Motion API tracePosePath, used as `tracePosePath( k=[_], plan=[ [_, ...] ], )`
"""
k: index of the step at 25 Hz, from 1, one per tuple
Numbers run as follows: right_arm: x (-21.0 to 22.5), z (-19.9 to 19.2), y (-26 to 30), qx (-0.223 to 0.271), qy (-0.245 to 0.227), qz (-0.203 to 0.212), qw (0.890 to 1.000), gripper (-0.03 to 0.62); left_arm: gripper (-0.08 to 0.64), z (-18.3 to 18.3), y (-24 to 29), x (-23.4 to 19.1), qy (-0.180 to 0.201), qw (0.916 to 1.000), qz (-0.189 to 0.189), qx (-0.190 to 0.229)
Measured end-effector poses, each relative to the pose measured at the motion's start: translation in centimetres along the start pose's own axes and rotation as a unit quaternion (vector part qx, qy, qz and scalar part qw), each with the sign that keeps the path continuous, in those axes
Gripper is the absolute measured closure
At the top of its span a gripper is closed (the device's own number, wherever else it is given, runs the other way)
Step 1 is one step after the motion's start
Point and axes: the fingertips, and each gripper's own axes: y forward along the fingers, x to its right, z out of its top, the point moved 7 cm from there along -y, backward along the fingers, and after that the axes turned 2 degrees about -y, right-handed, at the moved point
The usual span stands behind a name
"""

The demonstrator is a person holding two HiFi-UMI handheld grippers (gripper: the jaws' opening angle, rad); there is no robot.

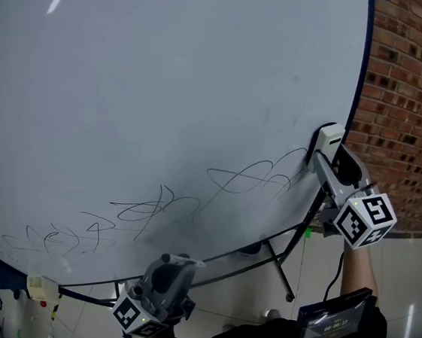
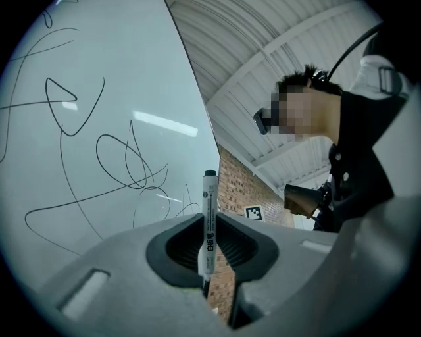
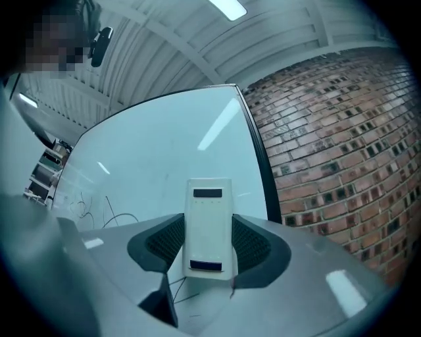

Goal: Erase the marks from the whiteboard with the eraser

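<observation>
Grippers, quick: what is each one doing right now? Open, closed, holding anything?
Left gripper: closed on a marker pen.
Right gripper: closed on the eraser, near the whiteboard's right edge.

The whiteboard (image 1: 168,84) runs off the top and left edges of the head view. The marker (image 2: 208,224) hides its lower end between the left gripper's (image 2: 210,227) jaws, and its print is too small to read. The eraser's (image 3: 209,227) wiping face is turned away.

"白板笔" printed on the marker (image 2: 208,224)
</observation>
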Motion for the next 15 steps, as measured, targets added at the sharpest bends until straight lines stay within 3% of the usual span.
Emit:
tracePosePath(
  k=[10,15],
  plan=[
    [0.6,-14.9,-2.9,-0.118,0.045,0.011,0.992,0.364,0.502,-0.5,0.0,1.2,0.0,0.9999,-0.002,-0.017],
    [0.8,-18.8,-3.5,-0.146,0.062,0.03,0.987,0.364,0.502,-0.8,2.0,2.4,0.013,0.9996,0.001,-0.023]
  ],
)
